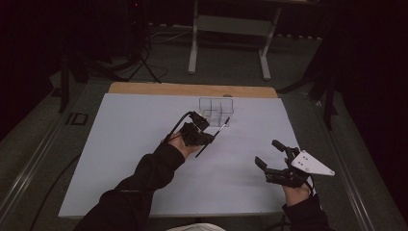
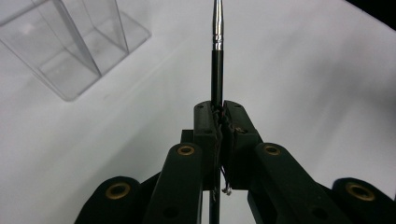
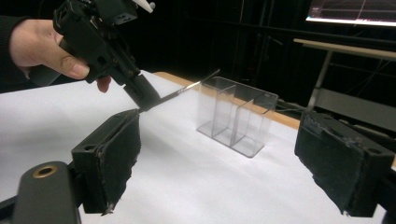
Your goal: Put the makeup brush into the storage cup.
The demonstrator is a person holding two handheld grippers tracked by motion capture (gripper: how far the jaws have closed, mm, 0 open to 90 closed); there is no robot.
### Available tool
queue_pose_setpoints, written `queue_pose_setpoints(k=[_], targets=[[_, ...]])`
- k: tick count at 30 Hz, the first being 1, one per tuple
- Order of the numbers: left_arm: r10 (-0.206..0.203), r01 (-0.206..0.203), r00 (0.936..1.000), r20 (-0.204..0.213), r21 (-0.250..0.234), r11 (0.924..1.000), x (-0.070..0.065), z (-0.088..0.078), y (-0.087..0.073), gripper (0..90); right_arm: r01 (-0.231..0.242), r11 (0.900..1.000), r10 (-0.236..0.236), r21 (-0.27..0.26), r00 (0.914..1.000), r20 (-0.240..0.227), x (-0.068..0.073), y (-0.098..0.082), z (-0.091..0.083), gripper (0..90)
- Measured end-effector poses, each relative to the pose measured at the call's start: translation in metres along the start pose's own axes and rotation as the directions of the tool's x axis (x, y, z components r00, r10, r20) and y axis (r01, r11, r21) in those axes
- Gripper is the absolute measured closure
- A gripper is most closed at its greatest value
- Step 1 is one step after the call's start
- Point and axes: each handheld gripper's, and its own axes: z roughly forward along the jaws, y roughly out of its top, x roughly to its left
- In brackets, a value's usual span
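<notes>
Nearest to you, on the right, your right tool (image 1: 271, 154) hovers over the white tabletop (image 1: 125, 159) with its jaws wide apart and nothing between them. Its own view looks across at the work from the side, so I judge that you keep it there ready to help, without disturbing the other hand.

Farther in, near the middle of the tabletop, your left tool (image 1: 206, 135) is clamped on a thin black pen-like stick (image 2: 217, 70). The jaws are pressed together on its dark lower shaft, and the longer part with the silver section points away from the tool toward the far side. In the right gripper view the stick (image 3: 180, 90) is lifted off the tabletop and tilted, with its tip close to the top edge of the container. Holding it low on the shaft leaves the long front end free, which I think makes it easier to aim.

Beyond it, near the far edge, stands a clear plastic organizer box (image 1: 216, 109) with upright dividers, open at the top. It looks empty. Probably the stick is meant to go into one compartment, tip first; which one I cannot tell.
</notes>
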Motion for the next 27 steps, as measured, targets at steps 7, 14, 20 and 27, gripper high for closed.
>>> queue_pose_setpoints(k=[7,14,20,27], targets=[[-0.002,0.005,0.9997,0.024,-0.111,0.9938,-0.003,-0.004,-0.004,86.6,0.001,1.000,-0.002,0.025,0.9995,0.033,0.005,0.005,0.006,14.9],[0.015,-0.007,0.9993,0.036,-0.211,0.9776,-0.006,-0.006,-0.005,86.6,-0.075,0.993,0.075,0.091,0.9972,0.006,0.009,0.013,0.017,16.5],[-0.007,0.022,0.9981,0.062,-0.256,0.9665,-0.005,-0.009,-0.006,86.5,-0.108,0.987,0.109,0.118,0.9940,-0.007,0.011,0.021,0.028,12.7],[-0.048,0.074,0.9953,0.084,-0.344,0.9360,-0.002,-0.016,-0.009,86.5,-0.175,0.977,0.180,0.120,0.9832,-0.032,0.015,0.033,0.040,10.6]])
